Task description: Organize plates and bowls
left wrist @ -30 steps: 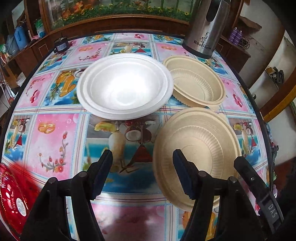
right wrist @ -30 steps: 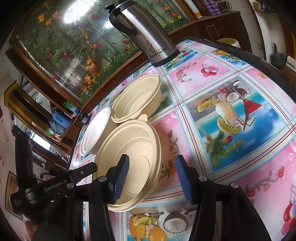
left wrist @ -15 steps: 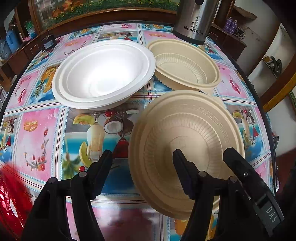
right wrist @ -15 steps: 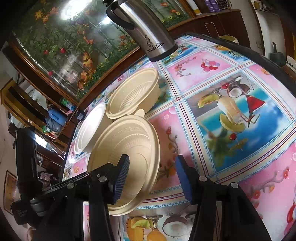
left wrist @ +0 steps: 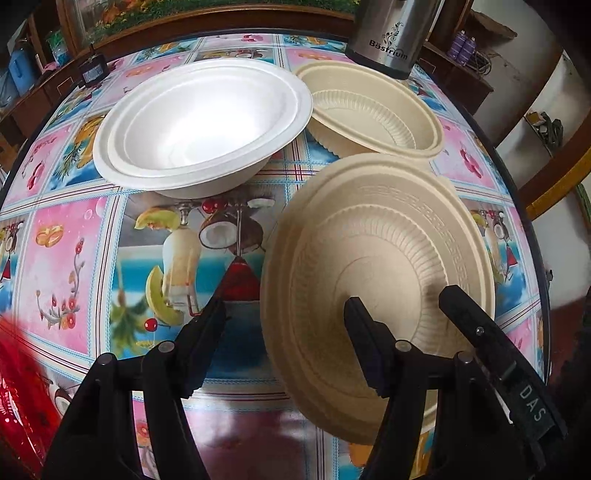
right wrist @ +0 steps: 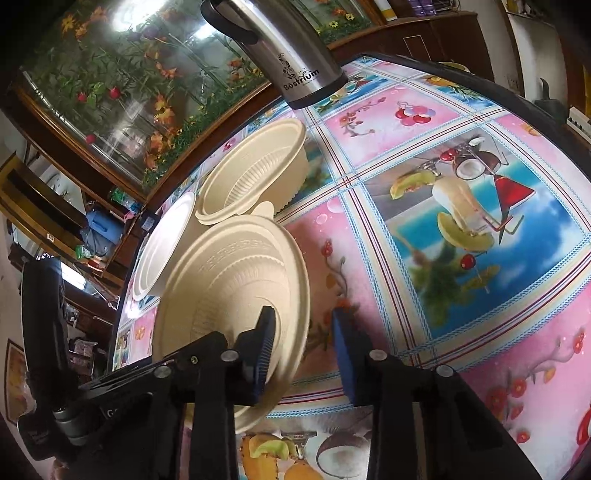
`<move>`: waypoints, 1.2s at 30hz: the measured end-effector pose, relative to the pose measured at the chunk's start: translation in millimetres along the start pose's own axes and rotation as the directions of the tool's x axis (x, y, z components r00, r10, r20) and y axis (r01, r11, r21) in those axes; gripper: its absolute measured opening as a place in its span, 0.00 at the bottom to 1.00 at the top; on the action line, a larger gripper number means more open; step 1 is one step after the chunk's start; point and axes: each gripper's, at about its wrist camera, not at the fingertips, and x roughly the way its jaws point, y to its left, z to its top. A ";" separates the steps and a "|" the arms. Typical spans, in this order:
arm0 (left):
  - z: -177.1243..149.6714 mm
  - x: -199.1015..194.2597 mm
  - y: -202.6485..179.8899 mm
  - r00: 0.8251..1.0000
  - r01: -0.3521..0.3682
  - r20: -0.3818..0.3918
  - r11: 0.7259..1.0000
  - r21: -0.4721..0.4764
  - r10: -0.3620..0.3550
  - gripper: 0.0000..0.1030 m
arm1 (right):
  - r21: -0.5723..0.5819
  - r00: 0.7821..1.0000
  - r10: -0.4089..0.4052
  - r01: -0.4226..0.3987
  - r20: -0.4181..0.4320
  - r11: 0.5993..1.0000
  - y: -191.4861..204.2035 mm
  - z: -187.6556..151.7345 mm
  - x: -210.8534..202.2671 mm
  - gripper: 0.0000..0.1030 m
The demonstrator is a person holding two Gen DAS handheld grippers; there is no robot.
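Note:
A beige ribbed plate [left wrist: 376, 266] lies upside down at the near right of the table, its near edge tipped up; it also shows in the right wrist view [right wrist: 229, 295]. My left gripper [left wrist: 284, 347] is open, its jaws either side of the plate's left rim. My right gripper [right wrist: 303, 347] is open, its jaws either side of the plate's right rim; one of its fingers [left wrist: 480, 332] shows over the plate. A beige bowl [left wrist: 373, 110] stands behind, and stacked white bowls [left wrist: 203, 122] stand to its left.
A steel Bestrium flask [left wrist: 391, 33] stands at the back right of the round table [left wrist: 74, 240], which has a fruit-print cloth. A red packet [left wrist: 18, 387] lies at the near left edge. A wooden cabinet with a flower picture [right wrist: 110, 92] runs behind the table.
Both grippers have moved in towards the beige plate. The plate's near edge has lifted and it now tilts. The right gripper's jaws have narrowed around its rim.

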 end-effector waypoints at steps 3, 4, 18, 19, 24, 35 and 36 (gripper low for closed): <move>0.4 -4.7 -0.6 1.000 0.018 0.016 1.000 0.000 -0.018 0.46 | -0.008 1.000 -0.004 0.004 0.008 1.000 1.0 -0.3 -0.3 0.13; 0.5 -5.4 -1.3 1.000 0.021 0.016 1.000 0.001 -0.021 0.40 | -0.014 1.000 -0.007 0.007 0.011 1.000 2.3 -0.7 -0.5 0.13; -1.0 -9.0 -5.2 0.999 0.033 0.025 0.999 0.028 -0.034 0.15 | -0.016 0.998 -0.029 0.030 0.050 0.999 -1.4 1.6 -4.6 0.10; -1.5 -9.2 -5.5 0.999 0.034 0.024 0.999 0.031 -0.035 0.15 | -0.015 0.998 -0.029 0.030 0.050 0.999 -1.6 1.3 -4.8 0.10; -6.9 -15.9 -5.8 0.999 0.040 0.022 0.998 0.043 -0.041 0.13 | 0.014 0.999 -0.008 0.008 0.047 1.000 -7.6 -0.6 -7.5 0.09; -35.2 -35.8 2.8 0.999 0.008 0.036 0.998 0.067 -0.011 0.13 | 0.079 0.996 0.048 -0.054 0.077 0.995 -6.6 -30.6 -22.4 0.09; -38.2 -38.1 3.9 0.999 0.008 0.038 0.998 0.068 -0.011 0.13 | 0.084 0.995 0.052 -0.059 0.081 0.995 -5.5 -33.9 -25.0 0.09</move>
